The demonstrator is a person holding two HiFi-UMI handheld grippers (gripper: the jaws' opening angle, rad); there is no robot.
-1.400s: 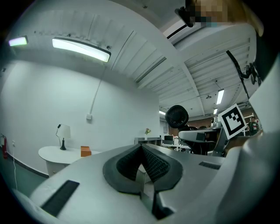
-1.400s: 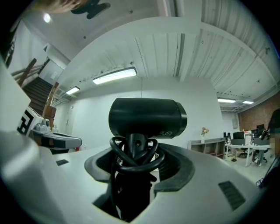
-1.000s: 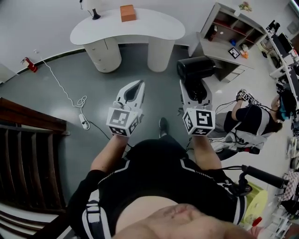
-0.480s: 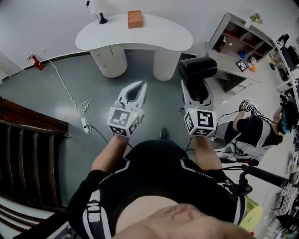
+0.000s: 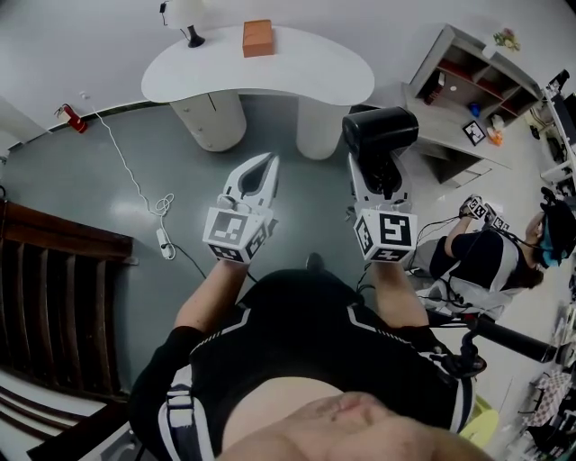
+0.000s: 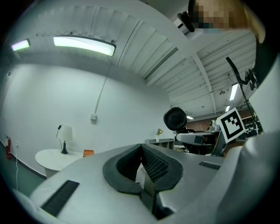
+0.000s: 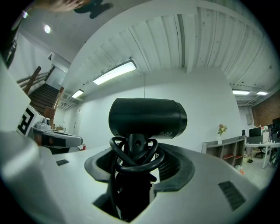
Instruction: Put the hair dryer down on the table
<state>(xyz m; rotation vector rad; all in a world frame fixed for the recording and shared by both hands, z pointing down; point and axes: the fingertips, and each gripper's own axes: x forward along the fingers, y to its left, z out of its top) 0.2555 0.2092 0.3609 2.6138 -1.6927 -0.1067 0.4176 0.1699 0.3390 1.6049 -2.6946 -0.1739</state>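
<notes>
My right gripper (image 5: pixel 379 171) is shut on the handle of a black hair dryer (image 5: pixel 381 131), held upright in the air above the grey floor. In the right gripper view the dryer's barrel (image 7: pixel 147 118) stands above the jaws, and its handle, wrapped in black cord, sits between the pads of that gripper (image 7: pixel 134 173). My left gripper (image 5: pixel 267 162) hangs beside it, shut and holding nothing; its tips meet (image 6: pixel 141 148). The dryer's rear grille (image 6: pixel 175 119) shows in the left gripper view. The white curved table (image 5: pixel 306 70) lies ahead, beyond both grippers.
On the table stand an orange box (image 5: pixel 257 38) and a lamp (image 5: pixel 187 20). A shelf unit (image 5: pixel 468 76) is at the right, with a seated person (image 5: pixel 490 252) below it. A power strip and cable (image 5: pixel 163 236) lie on the floor. Dark stairs (image 5: pixel 54 306) are at the left.
The table and shelf unit have shifted slightly in the head view. Both grippers keep their pose, and the dryer stays in the right one.
</notes>
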